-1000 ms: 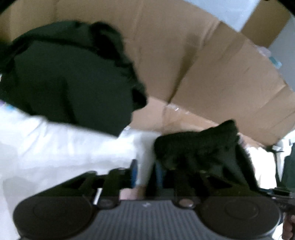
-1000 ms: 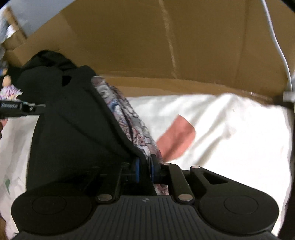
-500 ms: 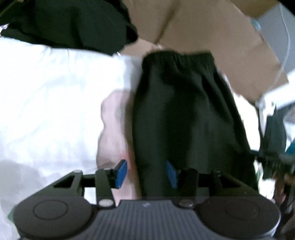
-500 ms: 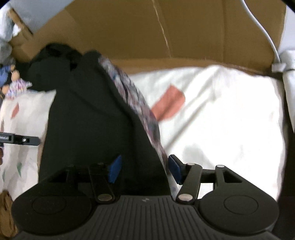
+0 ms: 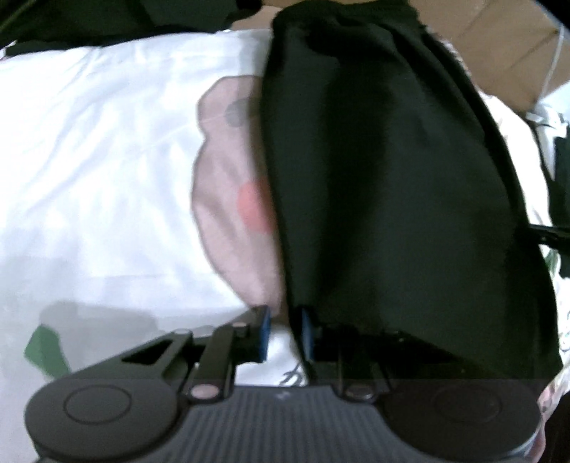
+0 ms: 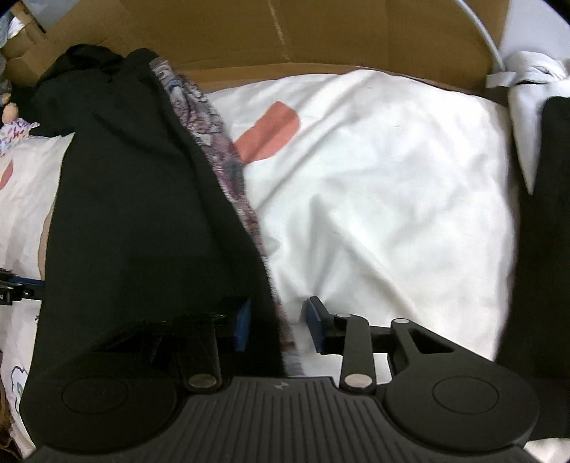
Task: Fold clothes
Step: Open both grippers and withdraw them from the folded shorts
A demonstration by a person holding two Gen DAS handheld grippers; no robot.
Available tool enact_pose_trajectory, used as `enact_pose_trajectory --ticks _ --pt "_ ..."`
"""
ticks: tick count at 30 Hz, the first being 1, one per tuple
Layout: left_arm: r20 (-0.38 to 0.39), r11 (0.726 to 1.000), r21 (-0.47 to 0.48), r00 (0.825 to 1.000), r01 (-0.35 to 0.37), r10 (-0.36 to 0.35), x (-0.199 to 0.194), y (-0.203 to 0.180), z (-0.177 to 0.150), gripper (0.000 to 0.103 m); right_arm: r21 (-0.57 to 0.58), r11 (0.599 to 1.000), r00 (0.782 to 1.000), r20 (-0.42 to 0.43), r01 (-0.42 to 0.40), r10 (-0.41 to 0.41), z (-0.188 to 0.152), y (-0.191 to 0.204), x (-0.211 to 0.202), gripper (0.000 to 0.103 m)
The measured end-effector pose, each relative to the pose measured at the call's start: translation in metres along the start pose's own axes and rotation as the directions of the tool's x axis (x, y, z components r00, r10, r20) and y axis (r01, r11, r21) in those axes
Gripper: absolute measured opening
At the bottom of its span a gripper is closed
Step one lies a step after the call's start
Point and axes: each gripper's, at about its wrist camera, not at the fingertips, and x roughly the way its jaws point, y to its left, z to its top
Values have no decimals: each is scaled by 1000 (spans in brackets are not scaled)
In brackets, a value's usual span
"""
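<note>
The black, soft-knit garment with a gathered waistband [image 5: 384,171] is now lying stretched out flat on the white bed sheet with pink and red blotches [image 5: 107,160] — a second ago it was bunched in a lump at the far end, near the brown cardboard sheet [image 6: 320,32] that stands along the bed's edge. Half a second ago both sets of jaws were standing wide; now both are closing again.

The left hand-held gripper [image 5: 285,333] is pointing down at the near left edge of the garment. Its jaws are narrowing with that edge running along the inner face of the right pad, and a sliver of sheet is showing in the gap, so the pads are not yet pressing on cloth.

The right hand-held gripper [image 6: 278,326] is coming in over the opposite near corner, where a grey-and-purple patterned lining [image 6: 213,142] is peeking out along the black edge. The edge is sitting between its jaws, but the right pad is standing clear of it — no grip yet.

Judging from this, the spreading step seems finished and both hands are re-gripping the near hem, probably to carry it over toward the waistband for a fold.
</note>
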Motion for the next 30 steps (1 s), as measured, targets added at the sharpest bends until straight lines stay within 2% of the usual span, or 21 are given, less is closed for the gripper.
enact_pose_trajectory --ticks 3,8,13,19,25,30 --pt "-28 999 12 999 -40 40 -8 -1 -10 20 7 1000 1000 -23 0 0 -6 -3 -8 38" --pt "8 998 -56 1000 -21 22 -38 6 -30 23 47 999 999 -35 -4 5 -21 -7 -28 41" --pt "46 996 -88 999 -10 14 -69 -2 -51 28 41 999 1000 -10 -20 21 -27 -18 -60 41" --pt "93 990 -134 995 48 -35 -101 -17 -92 29 41 999 1000 9 -29 28 -37 -13 -77 41" --pt "85 977 -186 992 109 -94 -95 -28 -137 36 29 999 999 -2 -34 34 -61 -13 -103 41" --pt "60 971 -214 994 104 -94 -95 -38 -171 36 39 999 1000 2 -23 23 -81 -17 -117 41"
